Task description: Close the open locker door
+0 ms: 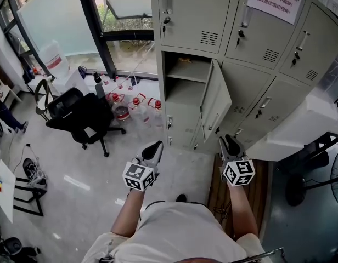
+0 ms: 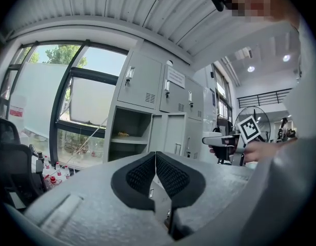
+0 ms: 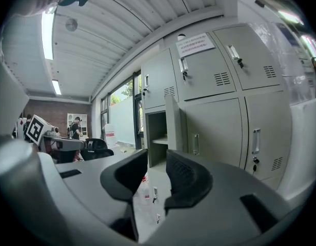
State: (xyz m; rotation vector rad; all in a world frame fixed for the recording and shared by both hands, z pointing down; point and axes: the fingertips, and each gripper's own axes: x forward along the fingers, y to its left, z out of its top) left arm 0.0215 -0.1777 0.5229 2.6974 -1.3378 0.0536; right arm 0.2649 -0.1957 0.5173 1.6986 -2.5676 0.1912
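In the head view the door (image 1: 215, 104) stands swung well out from its compartment (image 1: 185, 73), which sits in the left column of the lockers (image 1: 257, 32), under the top row. It hangs from the compartment's right edge, so its free edge points toward the person. Both grippers are raised in front of the body and well apart from the door, which reads as an approach rather than a push. The right gripper (image 1: 228, 142) is nearer the door's outer face and looks the likelier one to press it home, while the left gripper (image 1: 153, 148) hangs farther to the left. In the left gripper view its jaws meet at the tips with nothing between them, probably because it has no part in the closing; beyond them the compartment's shelf shows, with the door just to its right. In the right gripper view the jaws stand moderately apart and empty; the door (image 3: 172, 127) appears nearly edge-on above the gap, so the gripper seems aimed at that edge, and a blunt open jaw would do for a push.
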